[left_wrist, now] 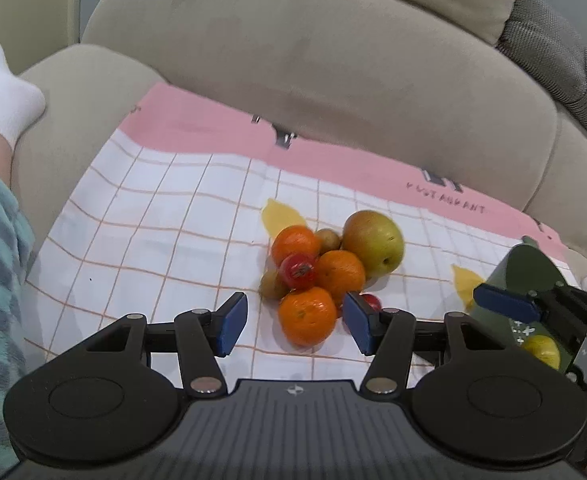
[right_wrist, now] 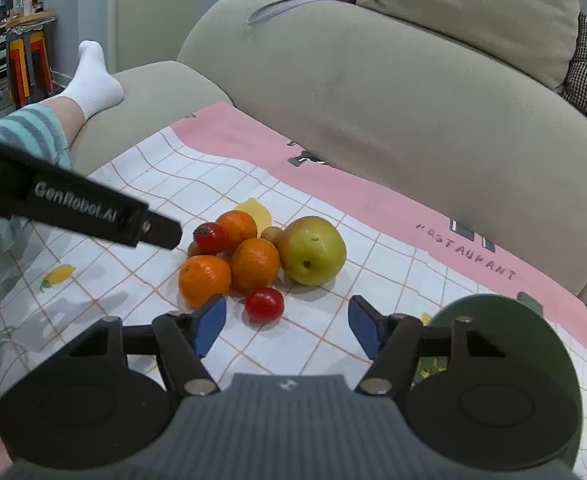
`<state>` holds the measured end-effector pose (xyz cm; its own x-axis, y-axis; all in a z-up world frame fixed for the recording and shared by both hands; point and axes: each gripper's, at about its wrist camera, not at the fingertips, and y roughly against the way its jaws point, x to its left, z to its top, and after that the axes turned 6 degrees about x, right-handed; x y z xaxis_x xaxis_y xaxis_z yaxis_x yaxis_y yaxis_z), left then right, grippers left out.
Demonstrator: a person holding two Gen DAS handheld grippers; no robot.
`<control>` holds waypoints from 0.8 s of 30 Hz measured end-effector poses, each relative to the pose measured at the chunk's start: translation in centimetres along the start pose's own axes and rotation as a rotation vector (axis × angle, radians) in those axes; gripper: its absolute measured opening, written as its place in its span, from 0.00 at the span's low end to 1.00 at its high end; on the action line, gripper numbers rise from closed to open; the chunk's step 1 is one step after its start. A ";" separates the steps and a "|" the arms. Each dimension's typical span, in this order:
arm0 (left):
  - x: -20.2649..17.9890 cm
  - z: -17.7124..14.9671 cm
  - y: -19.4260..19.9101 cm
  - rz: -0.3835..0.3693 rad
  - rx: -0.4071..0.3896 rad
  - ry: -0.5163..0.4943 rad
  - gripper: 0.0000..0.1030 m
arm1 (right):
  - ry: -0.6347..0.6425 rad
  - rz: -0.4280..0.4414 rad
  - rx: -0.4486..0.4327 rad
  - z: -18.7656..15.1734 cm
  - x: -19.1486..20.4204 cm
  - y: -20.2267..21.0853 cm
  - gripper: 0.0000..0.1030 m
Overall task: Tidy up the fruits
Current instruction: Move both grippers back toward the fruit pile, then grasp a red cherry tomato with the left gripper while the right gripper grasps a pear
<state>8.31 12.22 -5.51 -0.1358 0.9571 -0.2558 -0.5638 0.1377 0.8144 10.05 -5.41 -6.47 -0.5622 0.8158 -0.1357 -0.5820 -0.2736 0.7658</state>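
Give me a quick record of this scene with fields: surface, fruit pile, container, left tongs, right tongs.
surface: checked cloth with pink border, spread on a beige sofa
fruit pile: three oranges, two red tomatoes, a green apple, small kiwis, clustered together
container: green bowl at right
left tongs: open, nearest orange between the pads, untouched
right tongs: open, front tomato just ahead

A beige sofa carries a checked cloth; fruit pile and green plate lie on it.
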 end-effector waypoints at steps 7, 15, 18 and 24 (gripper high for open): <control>-0.1 1.3 -2.5 0.006 0.038 0.004 0.55 | 0.005 -0.002 0.018 1.1 -1.0 -2.9 0.52; 0.2 2.3 -5.0 -0.006 0.049 0.021 0.47 | -0.096 0.031 0.018 3.1 -3.0 -5.3 0.52; 0.4 2.6 -5.5 -0.018 0.051 0.032 0.44 | -0.156 0.056 0.022 3.6 -3.8 -6.3 0.52; 0.6 2.6 -6.0 -0.046 0.056 0.037 0.37 | -0.271 0.112 0.059 4.5 -5.0 -8.4 0.54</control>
<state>13.77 12.59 -9.22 -0.1414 0.9395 -0.3120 -0.5237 0.1965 0.8290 20.41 -4.88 -9.41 -0.4385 0.8909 0.1183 -0.4857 -0.3456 0.8029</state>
